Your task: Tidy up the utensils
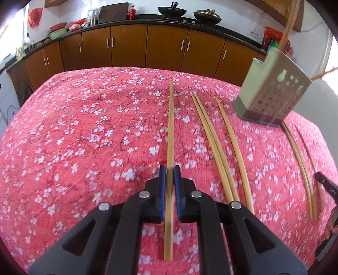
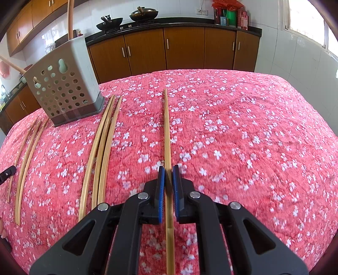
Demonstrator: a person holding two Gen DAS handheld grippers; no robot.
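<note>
Two chopsticks, each pinched by a hand-held gripper — left chopstick [image 1: 170, 135] in left hand-held gripper [image 1: 169, 171], right chopstick [image 2: 167, 135] in right hand-held gripper [image 2: 168, 171] — point straight away.

Kitchen w/ brown wood base cabinets [image 1: 128, 45] under a dark countertop [image 2: 190, 22], white tiled wall [image 2: 181, 8] behind. Two black woks [image 1: 172, 10] sat on the stove. Upper cabinets [image 2: 25, 21] at left. Daylight came thru a window [image 2: 306, 21] at right.
</note>
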